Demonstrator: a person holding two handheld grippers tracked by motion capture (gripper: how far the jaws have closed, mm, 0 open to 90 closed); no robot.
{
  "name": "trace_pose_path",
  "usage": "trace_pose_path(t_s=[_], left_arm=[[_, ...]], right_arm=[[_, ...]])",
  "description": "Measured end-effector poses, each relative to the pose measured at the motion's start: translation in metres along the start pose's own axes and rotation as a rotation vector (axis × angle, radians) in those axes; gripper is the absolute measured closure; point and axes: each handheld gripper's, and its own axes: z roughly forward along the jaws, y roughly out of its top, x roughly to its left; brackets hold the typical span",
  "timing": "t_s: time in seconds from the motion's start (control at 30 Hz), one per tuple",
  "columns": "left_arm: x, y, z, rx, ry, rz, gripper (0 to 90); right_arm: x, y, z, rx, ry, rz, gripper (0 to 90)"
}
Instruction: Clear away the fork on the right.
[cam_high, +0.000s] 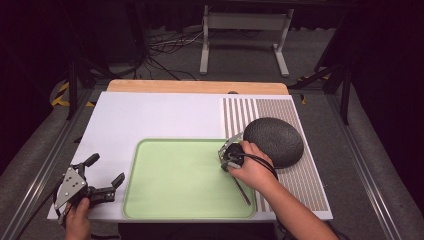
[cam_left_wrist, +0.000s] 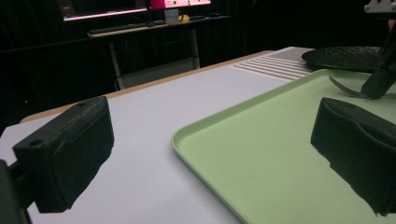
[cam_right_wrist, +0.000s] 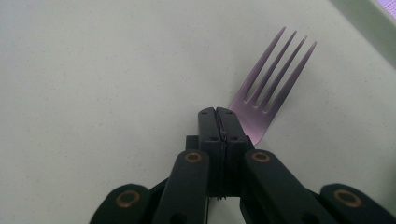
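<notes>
The right gripper (cam_right_wrist: 218, 122) is clamped tight, its jaws pressed together with no gap, and a fork (cam_right_wrist: 268, 88) juts out past the tips, tines fanned forward over the pale green surface. The fork's neck is pinched between the jaws, as far as I can tell. In the high view that gripper (cam_high: 231, 155) sits near the right edge of the green tray (cam_high: 150, 210), with the fork's handle (cam_high: 241, 190) slanting back toward the tray's near right corner. So the fork looks already brought to the tray; letting go seems the step left. The left gripper (cam_high: 105, 175) waits off the tray's left edge on the white surface (cam_high: 150, 115), jaws spread wide and holding nothing. Beyond the tray's right edge a dark dome (cam_high: 272, 140) rests on the striped mat (cam_high: 310, 185).
</notes>
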Motion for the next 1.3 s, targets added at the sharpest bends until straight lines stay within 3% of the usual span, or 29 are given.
trace_pose_path(t_s=[0.63,1.3], left_arm=[[0.0,0.0,0.0,-0.001,0.001,-0.001,0.1],[0.0,0.0,0.0,0.003,0.002,-0.001,0.1]], right_arm=[[-0.017,-0.01,-0.006,0.008,-0.057,0.049,89.4],[-0.026,-0.022,-0.013,0.019,-0.071,0.112,89.4]])
